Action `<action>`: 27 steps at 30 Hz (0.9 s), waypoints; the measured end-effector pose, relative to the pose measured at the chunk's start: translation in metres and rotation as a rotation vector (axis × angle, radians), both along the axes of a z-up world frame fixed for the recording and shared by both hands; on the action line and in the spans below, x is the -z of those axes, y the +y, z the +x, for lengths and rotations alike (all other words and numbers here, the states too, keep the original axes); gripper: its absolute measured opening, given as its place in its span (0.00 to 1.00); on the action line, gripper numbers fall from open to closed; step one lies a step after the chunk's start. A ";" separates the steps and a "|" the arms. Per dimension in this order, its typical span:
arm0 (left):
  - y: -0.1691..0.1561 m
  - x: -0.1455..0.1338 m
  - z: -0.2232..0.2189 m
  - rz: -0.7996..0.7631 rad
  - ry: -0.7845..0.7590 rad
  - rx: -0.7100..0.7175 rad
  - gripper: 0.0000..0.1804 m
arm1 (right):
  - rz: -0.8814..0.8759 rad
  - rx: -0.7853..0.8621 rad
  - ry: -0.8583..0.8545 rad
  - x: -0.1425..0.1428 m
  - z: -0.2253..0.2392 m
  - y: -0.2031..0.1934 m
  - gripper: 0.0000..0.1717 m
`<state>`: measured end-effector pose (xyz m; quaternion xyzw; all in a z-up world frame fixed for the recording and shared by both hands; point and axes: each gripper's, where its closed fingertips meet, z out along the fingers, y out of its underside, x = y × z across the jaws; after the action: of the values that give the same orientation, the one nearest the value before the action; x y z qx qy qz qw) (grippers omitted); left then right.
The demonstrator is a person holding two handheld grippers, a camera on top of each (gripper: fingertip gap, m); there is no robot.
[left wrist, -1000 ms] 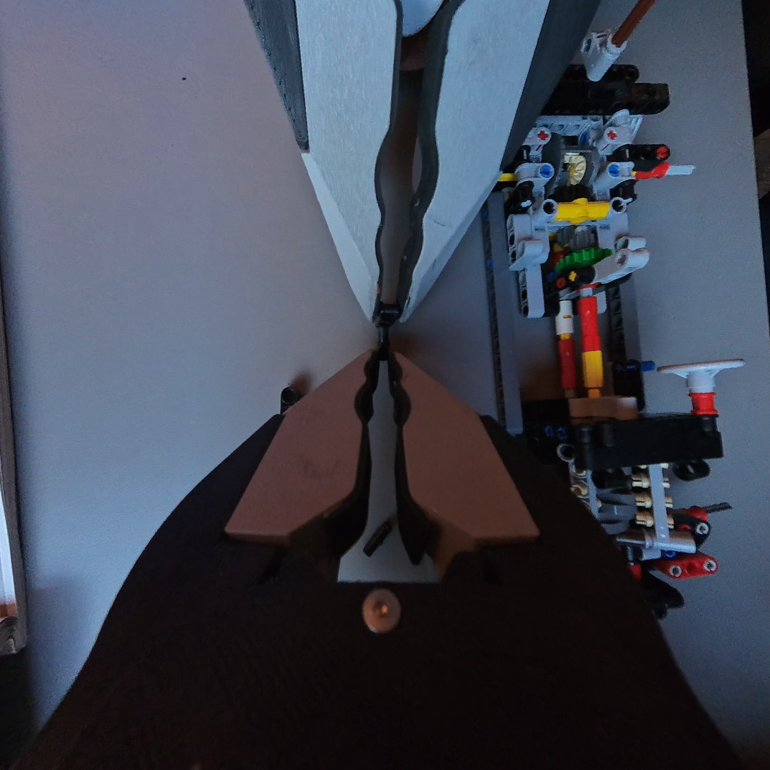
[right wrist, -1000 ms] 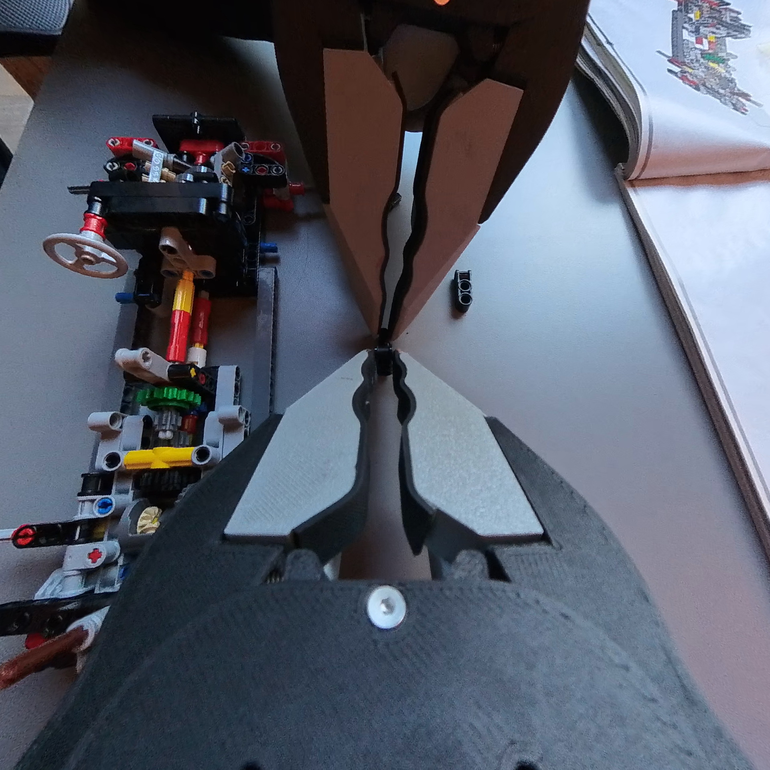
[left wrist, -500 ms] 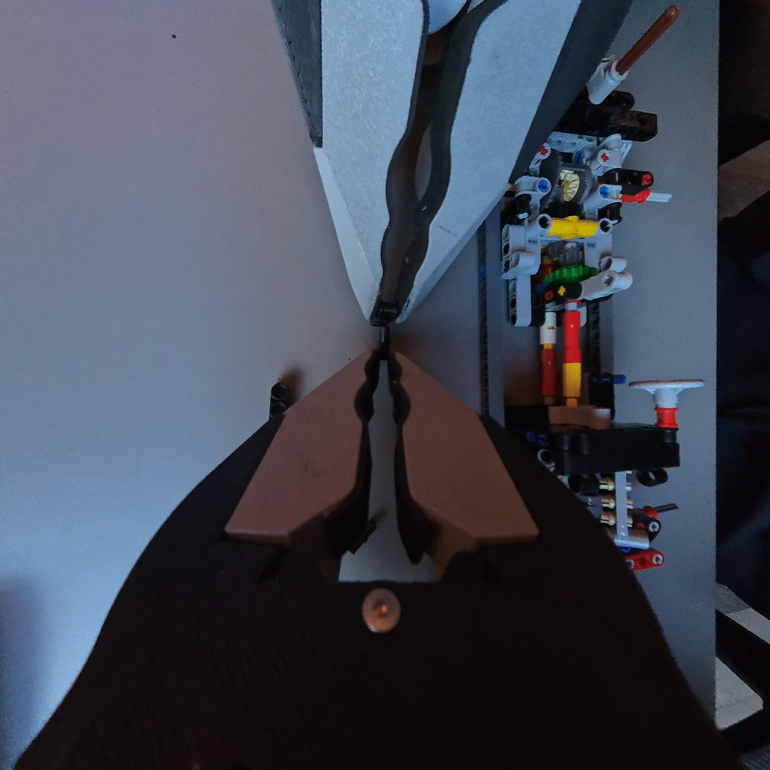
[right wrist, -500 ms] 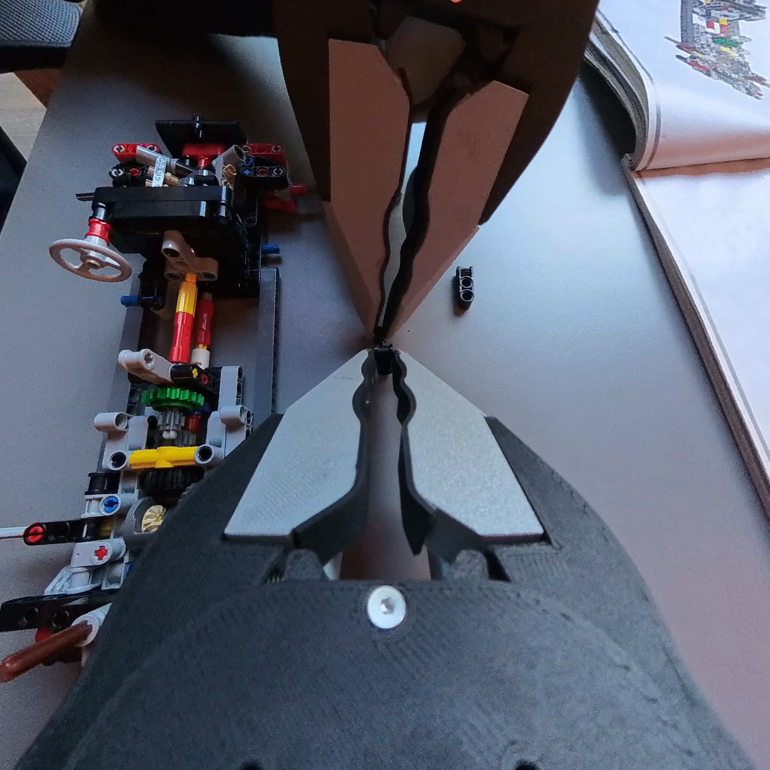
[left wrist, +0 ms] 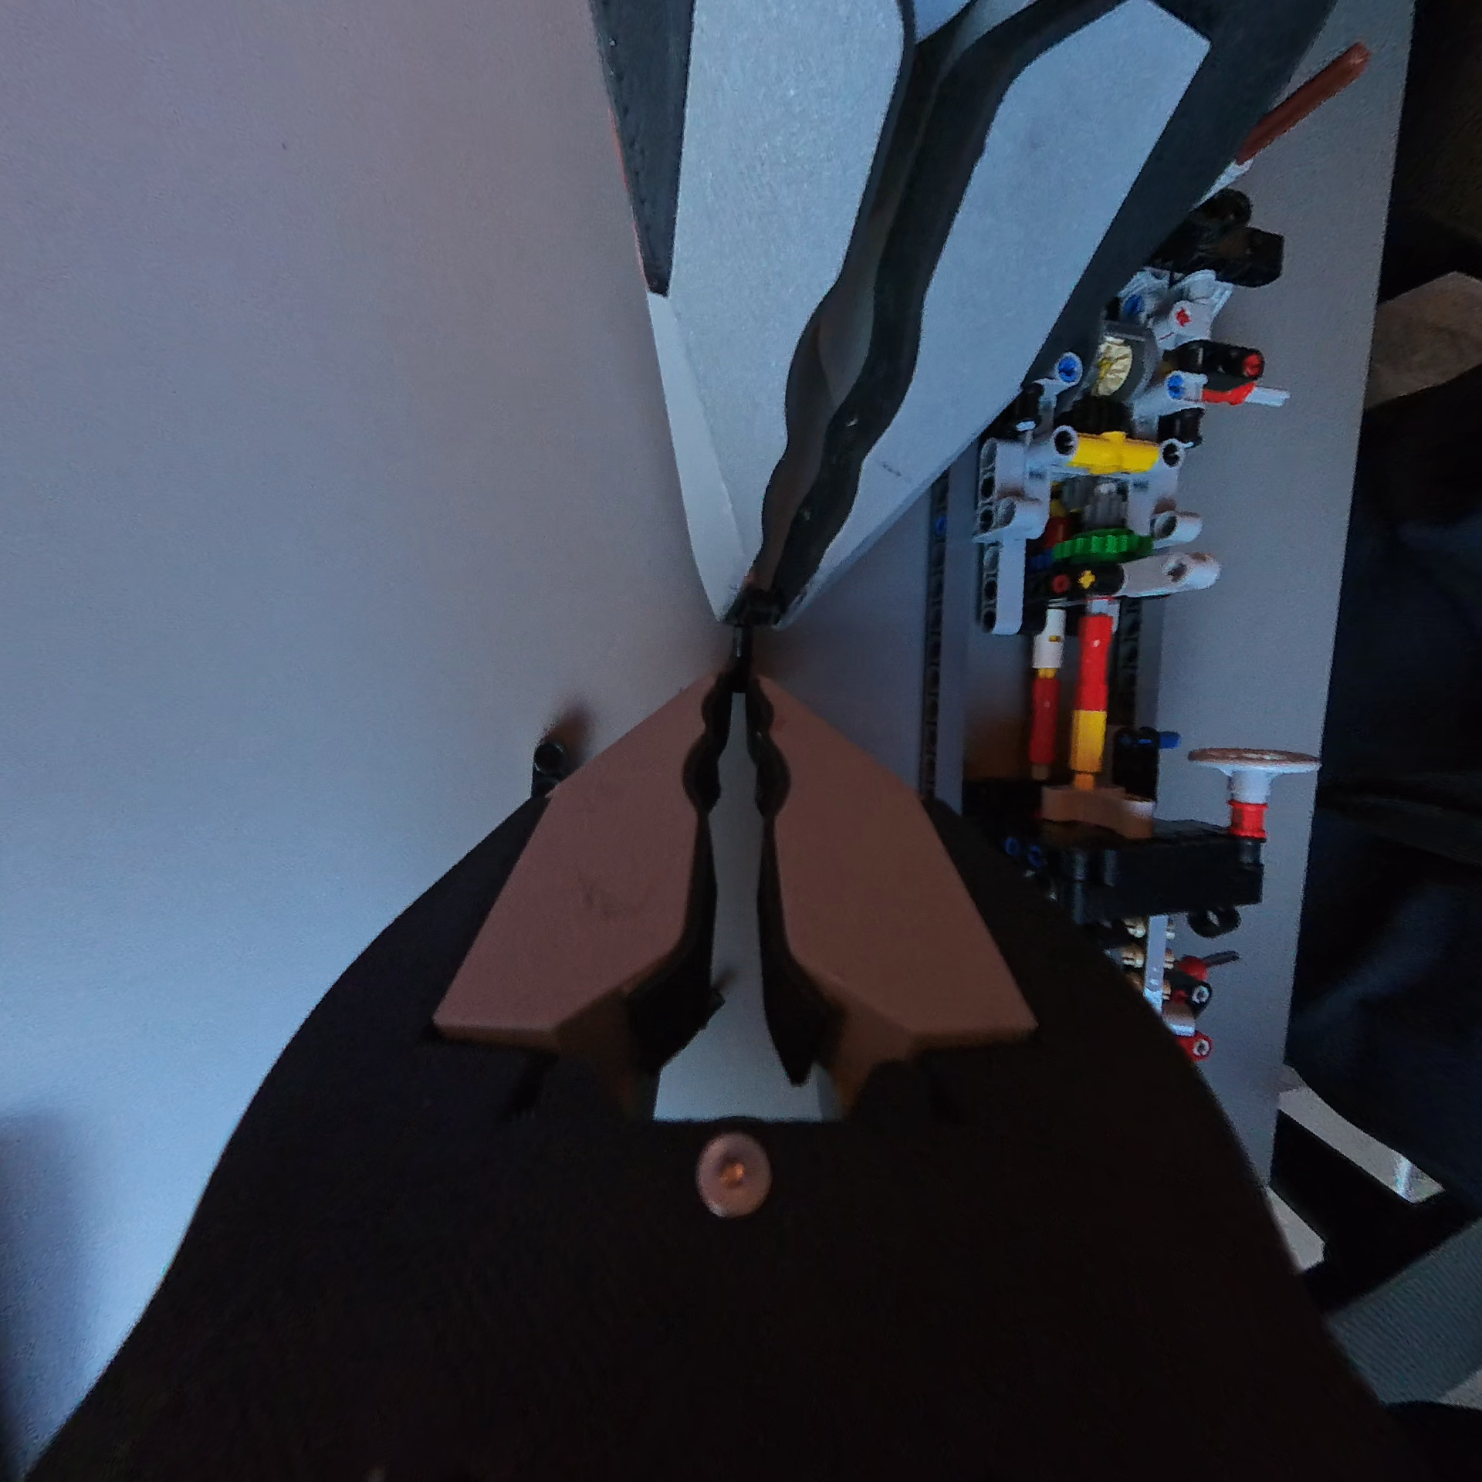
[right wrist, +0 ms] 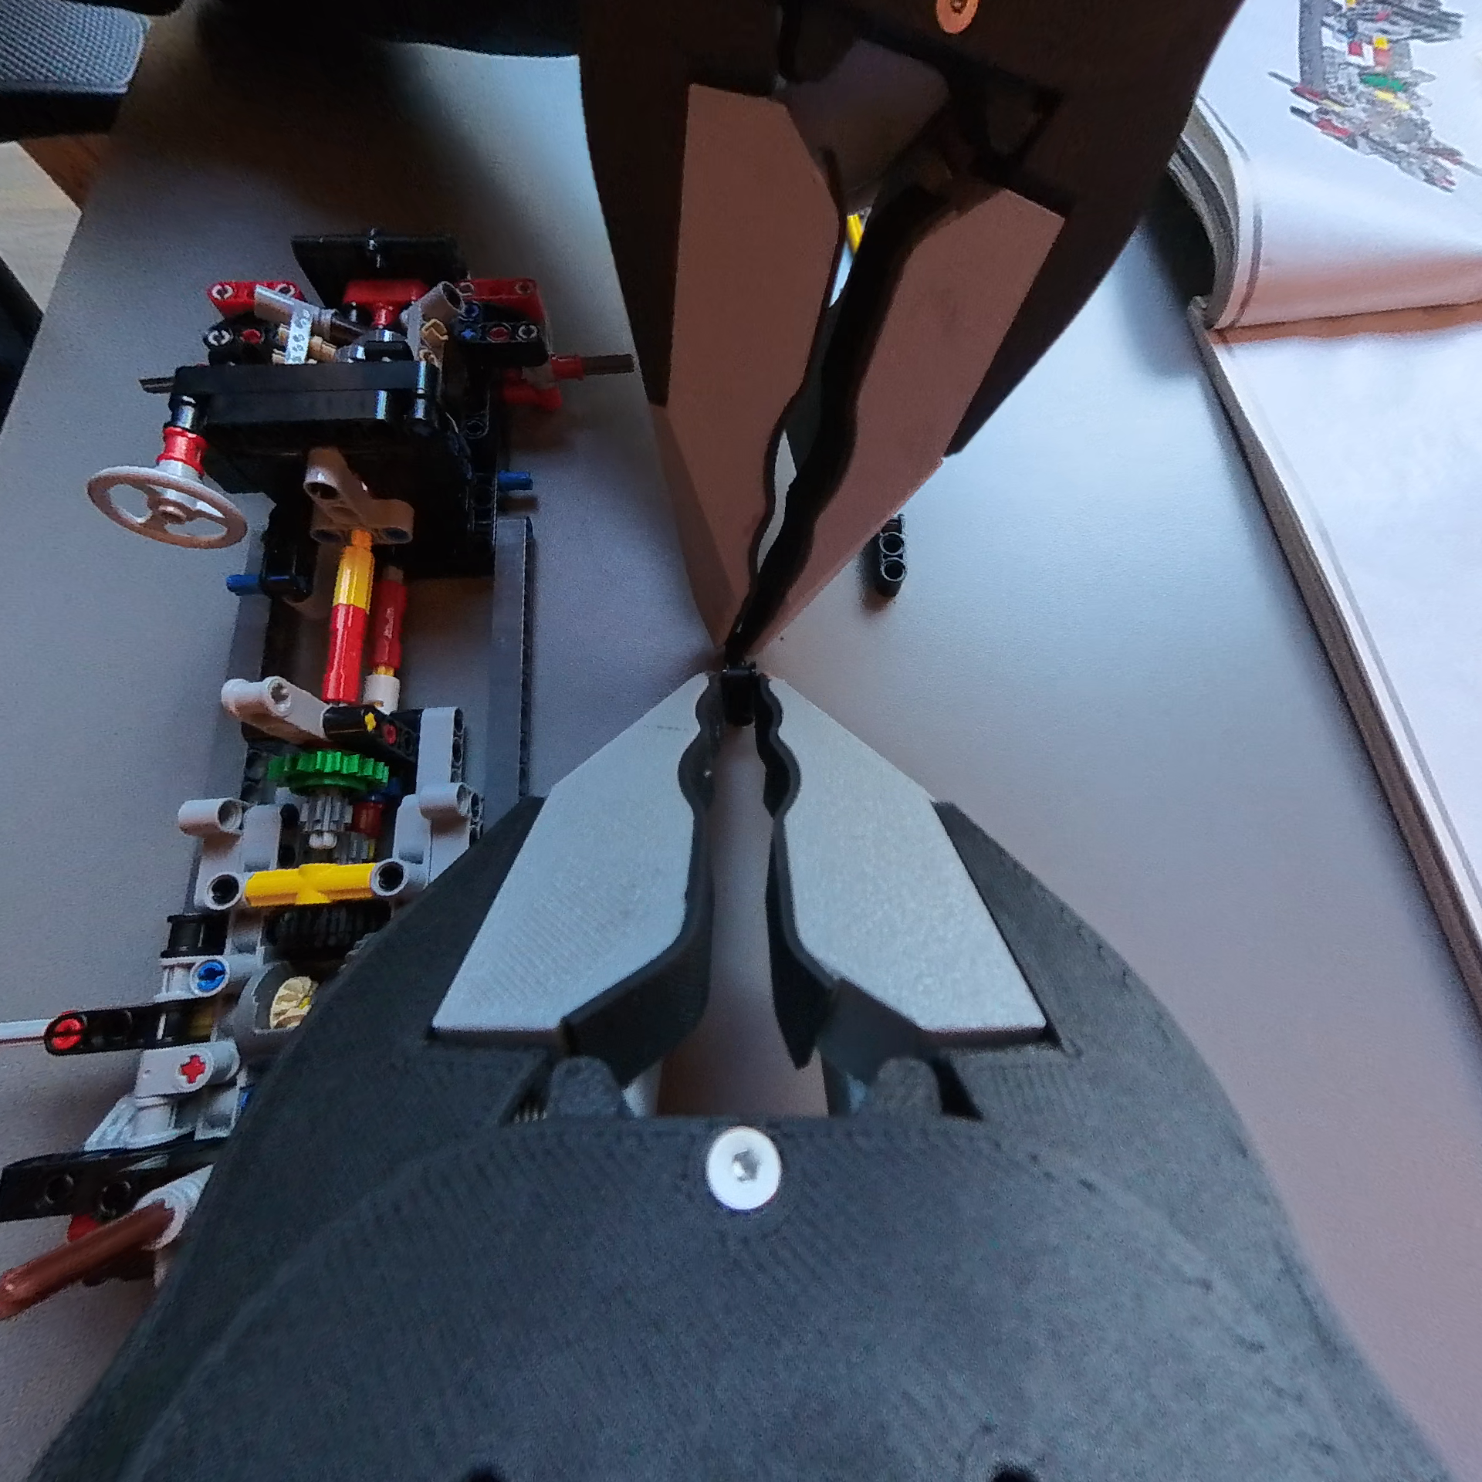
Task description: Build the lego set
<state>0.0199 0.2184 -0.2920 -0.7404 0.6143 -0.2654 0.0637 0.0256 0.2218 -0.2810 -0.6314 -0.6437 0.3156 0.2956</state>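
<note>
Right tongs point(right wrist: 738, 696), frame centre: closed on a small black connector piece point(right wrist: 738, 699), long axis along the fingers. Left tongs point(left wrist: 739, 670), tip to tip opposite: closed on a thin black pin point(left wrist: 742, 645) entering that piece; spare black connector point(right wrist: 888, 553) lies on the surface point(right wrist: 1123, 722), upper right; model chassis point(right wrist: 337, 641) at left

The left wrist view is dim and bluish, its gripper body point(left wrist: 722, 1283) nearly lost in black shadow, with soft blur across the grey table point(left wrist: 321, 481) and the brick model point(left wrist: 1107, 561). The right wrist view is brighter, lit from the far right so the table point(right wrist: 1083, 722) shines with pale glare, and small parts cast short shadows. Both show wide-angle bending at the edges, and the near foreground is soft.
</note>
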 end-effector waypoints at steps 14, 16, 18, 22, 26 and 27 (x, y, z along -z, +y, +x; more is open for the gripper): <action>0.003 0.000 0.004 -0.034 -0.028 0.006 0.01 | 0.001 -0.006 -0.001 0.001 0.005 0.001 0.03; 0.003 0.000 0.005 -0.039 -0.033 0.006 0.01 | 0.003 -0.004 -0.017 0.004 0.006 0.002 0.03; 0.003 0.000 0.005 -0.039 -0.033 0.005 0.01 | 0.009 -0.005 -0.036 0.006 0.006 0.002 0.03; 0.003 0.000 0.004 -0.033 -0.027 0.005 0.01 | 0.027 -0.007 -0.041 0.007 0.006 0.003 0.03; 0.003 0.000 0.004 -0.035 -0.019 0.003 0.01 | 0.046 -0.007 -0.045 0.007 0.006 0.003 0.03; 0.003 0.000 0.004 -0.037 -0.018 0.002 0.01 | 0.049 -0.005 -0.046 0.007 0.006 0.003 0.03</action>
<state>0.0240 0.2214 -0.2920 -0.7385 0.6094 -0.2833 0.0549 0.0314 0.2252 -0.2884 -0.6293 -0.6594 0.2860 0.2956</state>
